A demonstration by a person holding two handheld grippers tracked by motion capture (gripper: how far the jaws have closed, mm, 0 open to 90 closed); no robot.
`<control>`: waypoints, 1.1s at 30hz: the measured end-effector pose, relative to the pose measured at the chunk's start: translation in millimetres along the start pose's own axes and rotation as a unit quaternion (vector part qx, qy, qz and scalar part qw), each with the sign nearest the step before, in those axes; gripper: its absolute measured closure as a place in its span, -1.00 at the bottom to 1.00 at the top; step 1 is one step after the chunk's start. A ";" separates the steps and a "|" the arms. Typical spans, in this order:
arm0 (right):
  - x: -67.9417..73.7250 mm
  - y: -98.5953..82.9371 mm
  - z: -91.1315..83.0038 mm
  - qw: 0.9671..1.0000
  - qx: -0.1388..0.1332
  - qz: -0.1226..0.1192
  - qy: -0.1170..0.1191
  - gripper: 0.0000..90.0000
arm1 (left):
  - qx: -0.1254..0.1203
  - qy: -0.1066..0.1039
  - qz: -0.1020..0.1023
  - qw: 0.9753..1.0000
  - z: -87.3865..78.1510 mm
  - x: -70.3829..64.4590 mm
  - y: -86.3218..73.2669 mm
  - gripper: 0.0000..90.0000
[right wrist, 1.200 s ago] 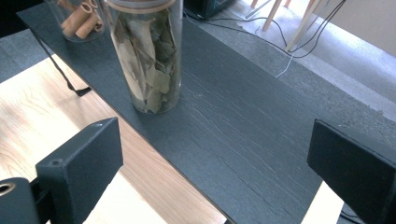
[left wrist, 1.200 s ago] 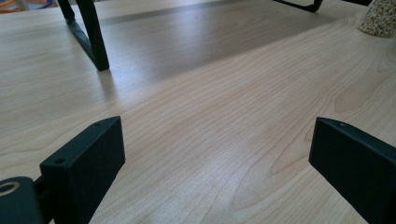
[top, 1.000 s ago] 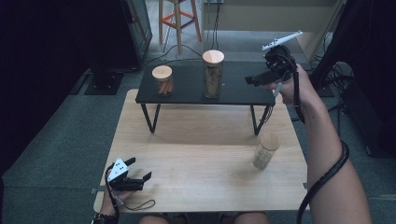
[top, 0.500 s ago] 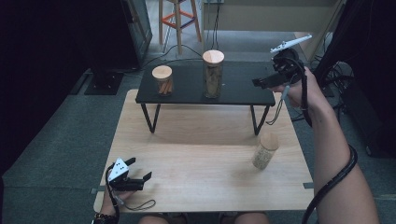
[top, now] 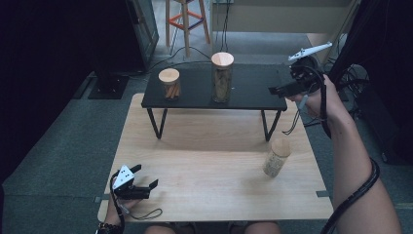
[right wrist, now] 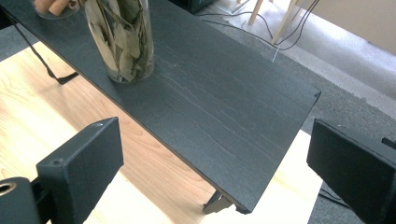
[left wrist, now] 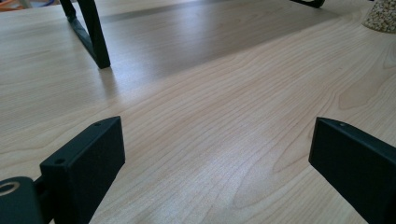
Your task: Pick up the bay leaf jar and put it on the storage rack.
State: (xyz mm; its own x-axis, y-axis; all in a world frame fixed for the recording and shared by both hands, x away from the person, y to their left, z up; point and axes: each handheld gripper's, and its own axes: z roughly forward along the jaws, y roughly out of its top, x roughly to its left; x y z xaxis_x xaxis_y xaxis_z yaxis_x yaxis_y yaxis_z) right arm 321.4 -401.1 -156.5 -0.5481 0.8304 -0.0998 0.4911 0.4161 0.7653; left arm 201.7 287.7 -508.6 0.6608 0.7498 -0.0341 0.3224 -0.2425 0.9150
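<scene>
A low black shelf (top: 253, 95) stands across the far half of the wooden table (top: 209, 175). On it are a short wood-lidded jar of cinnamon sticks (top: 169, 84) and a tall jar of dried leaves (top: 222, 78). A third lidded jar of pale grains (top: 276, 157) stands on the table near the right edge. My right gripper (top: 272, 90) hovers open over the shelf's right end. Its own view has the shelf (right wrist: 224, 107) and the leaf jar (right wrist: 122, 39) beyond the spread jaws (right wrist: 215, 154). My left gripper (top: 146, 176) rests open at the table's front left, nothing between its jaws (left wrist: 217, 154).
A shelf leg (left wrist: 93, 32) rises ahead of the left gripper, with the grain jar's base (left wrist: 383, 16) far off. A stool (top: 185, 19) and cables lie on the grey floor behind the table. Bare wood stretches between the shelf and the front edge.
My right gripper has drifted a little to the right and nearer, toward the shelf's right end, still open. The left gripper and the jars have not moved.
</scene>
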 end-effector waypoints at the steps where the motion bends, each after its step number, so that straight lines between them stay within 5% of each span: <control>1: -0.2 -2.3 0.3 1.000 -0.001 0.001 0.000 -0.93 | 0.000 0.000 0.000 1.000 0.0 0.0 0.0 -0.92; 33: -2.9 -48.9 5.5 1.000 0.011 0.006 -0.008 -0.93 | 0.000 0.003 0.000 1.000 0.3 -1.2 -0.1 -0.92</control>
State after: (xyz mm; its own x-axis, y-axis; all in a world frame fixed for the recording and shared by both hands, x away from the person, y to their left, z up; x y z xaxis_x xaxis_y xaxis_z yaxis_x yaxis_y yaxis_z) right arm 302.7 -421.8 -197.2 -0.5322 0.8406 -0.1010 0.5119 0.4144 0.7525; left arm 201.1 286.7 -508.8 0.6564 0.7537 -0.0320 0.3221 -0.2417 0.9153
